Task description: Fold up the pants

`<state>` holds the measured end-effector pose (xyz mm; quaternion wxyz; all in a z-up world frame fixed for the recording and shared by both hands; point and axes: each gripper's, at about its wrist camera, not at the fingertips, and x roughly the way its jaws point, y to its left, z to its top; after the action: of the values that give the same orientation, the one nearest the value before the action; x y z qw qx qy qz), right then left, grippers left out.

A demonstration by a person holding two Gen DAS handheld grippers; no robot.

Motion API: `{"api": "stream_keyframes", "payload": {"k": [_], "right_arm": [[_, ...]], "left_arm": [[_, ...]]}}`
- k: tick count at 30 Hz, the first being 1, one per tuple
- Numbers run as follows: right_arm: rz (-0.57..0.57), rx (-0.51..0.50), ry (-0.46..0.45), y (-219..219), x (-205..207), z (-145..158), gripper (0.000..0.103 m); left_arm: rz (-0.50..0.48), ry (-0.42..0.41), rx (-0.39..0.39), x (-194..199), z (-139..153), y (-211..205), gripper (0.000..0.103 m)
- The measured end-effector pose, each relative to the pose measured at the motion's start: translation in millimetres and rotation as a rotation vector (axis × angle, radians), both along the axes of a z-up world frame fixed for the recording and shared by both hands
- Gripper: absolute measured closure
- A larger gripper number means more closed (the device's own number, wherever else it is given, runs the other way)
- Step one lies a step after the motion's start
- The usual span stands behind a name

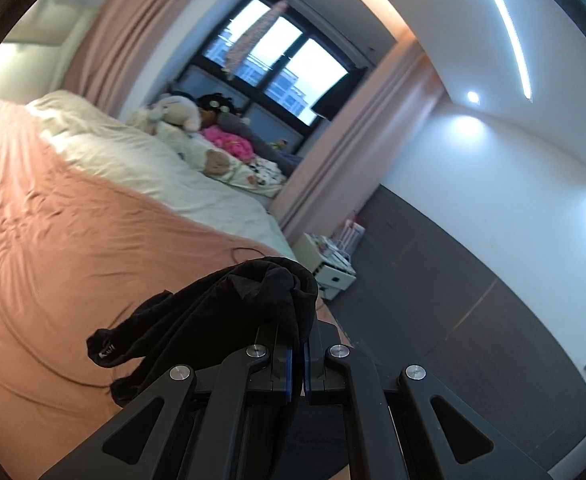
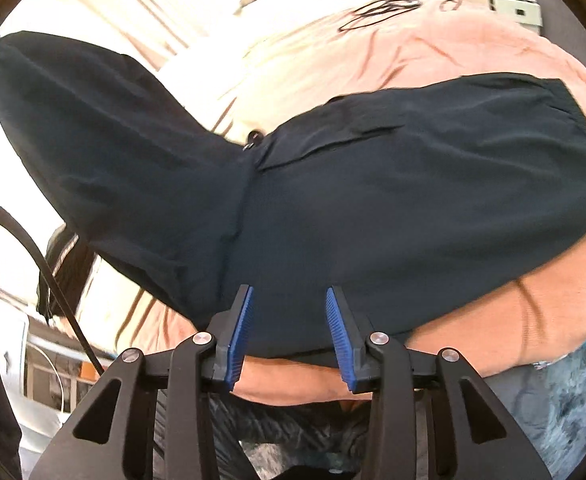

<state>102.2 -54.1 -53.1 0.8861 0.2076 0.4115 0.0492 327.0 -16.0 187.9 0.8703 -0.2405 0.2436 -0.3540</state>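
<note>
Left gripper clamped on a bunched end of the pants, lifted above the bed. Right gripper spread, gripping nothing, fingers over the pants lying on the bed.

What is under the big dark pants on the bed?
The dark fabric pants lie on a wrinkled peach bedsheet, which shows all around them. Whatever sits directly beneath the pants is covered and cannot be seen.

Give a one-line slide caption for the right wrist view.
Open right gripper poised at dark pants spread on the peach bedspread.
</note>
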Motion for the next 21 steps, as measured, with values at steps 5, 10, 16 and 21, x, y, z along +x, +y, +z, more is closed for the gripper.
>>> {"api": "stream_keyframes", "payload": {"k": [5,10,16,21], "right_arm": [[-0.076,-0.016,-0.034,-33,-29,12,0.068],[-0.131,-0.024,-0.048,-58,-61,18,0.068],[-0.191,0.002,-0.056,-78,-84,19,0.068],[-0.239,0.025,-0.062,-101,-93,18,0.068]], "left_arm": [[-0.054,-0.012,0.025,-1,12,-41,0.1],[-0.117,-0.007,0.045,4,19,-88,0.1],[-0.184,0.019,0.074,12,15,-144,0.1],[-0.237,0.034,0.107,18,9,-194,0.1]]}}
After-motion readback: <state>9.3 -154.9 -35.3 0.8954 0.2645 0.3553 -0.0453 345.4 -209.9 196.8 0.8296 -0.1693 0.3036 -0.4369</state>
